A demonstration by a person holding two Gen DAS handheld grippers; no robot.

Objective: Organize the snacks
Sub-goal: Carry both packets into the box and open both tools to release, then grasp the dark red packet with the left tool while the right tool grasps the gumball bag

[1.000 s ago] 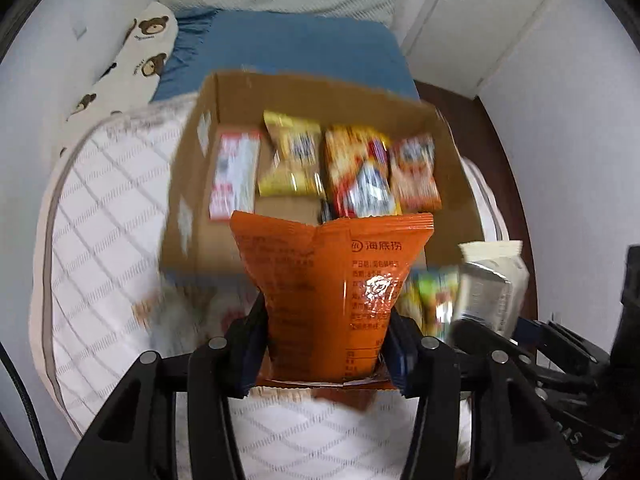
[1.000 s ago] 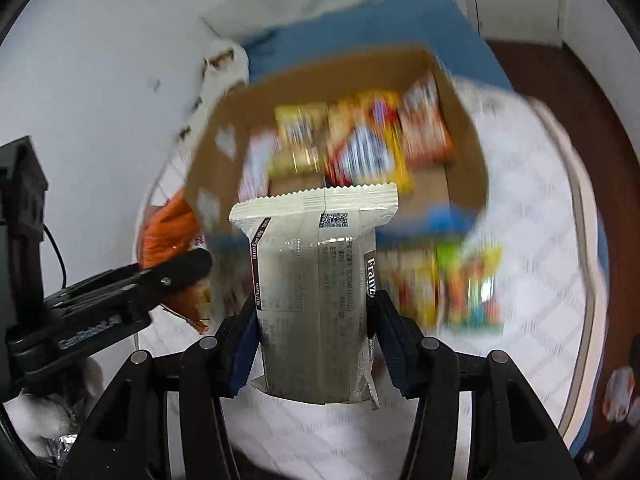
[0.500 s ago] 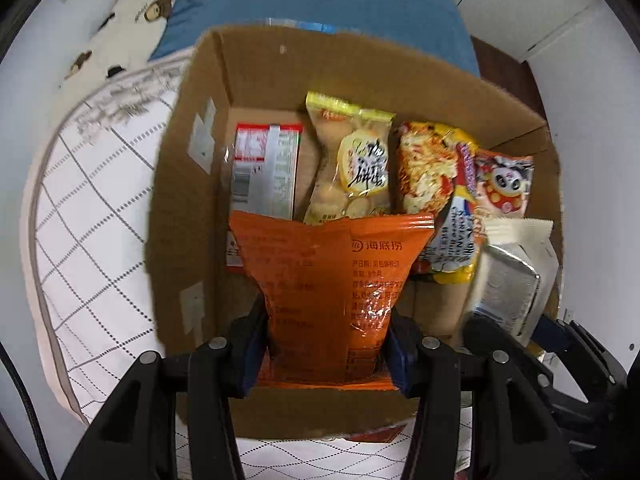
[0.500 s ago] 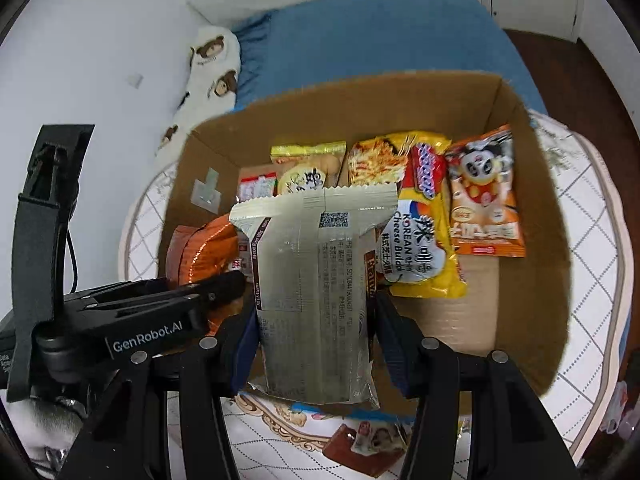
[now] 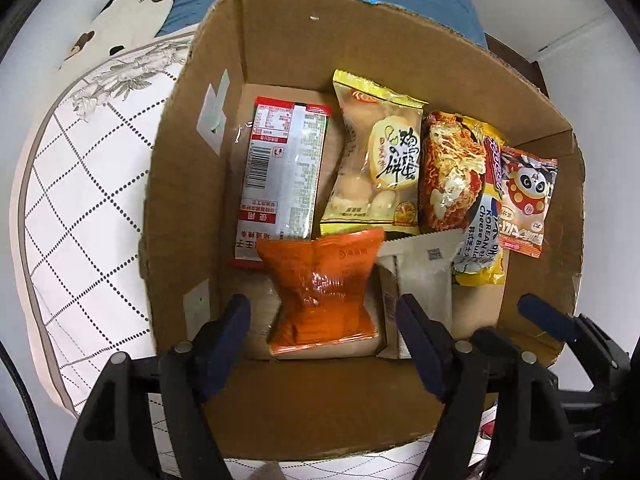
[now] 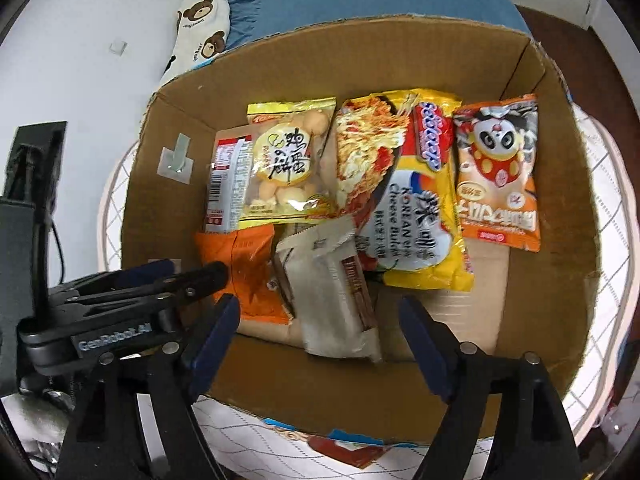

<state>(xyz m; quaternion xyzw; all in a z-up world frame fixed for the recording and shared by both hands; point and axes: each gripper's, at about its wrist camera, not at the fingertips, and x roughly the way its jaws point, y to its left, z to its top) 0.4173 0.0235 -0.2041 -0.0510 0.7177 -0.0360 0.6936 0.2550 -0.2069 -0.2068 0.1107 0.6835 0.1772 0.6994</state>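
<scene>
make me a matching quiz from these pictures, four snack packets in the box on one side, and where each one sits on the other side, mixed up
Things:
1. orange packet
2. panda packet
3. red and white packet
4. cream wrapper

Places in the cardboard box:
A. far row, left end
B. near row, just right of the orange one
C. far row, right end
D. near row, below the open left claw

Pairs: 1-D, 2-C, 3-A, 4-B

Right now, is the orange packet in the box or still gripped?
In: the orange packet lies on the cardboard box floor, left gripper open around it.
</scene>
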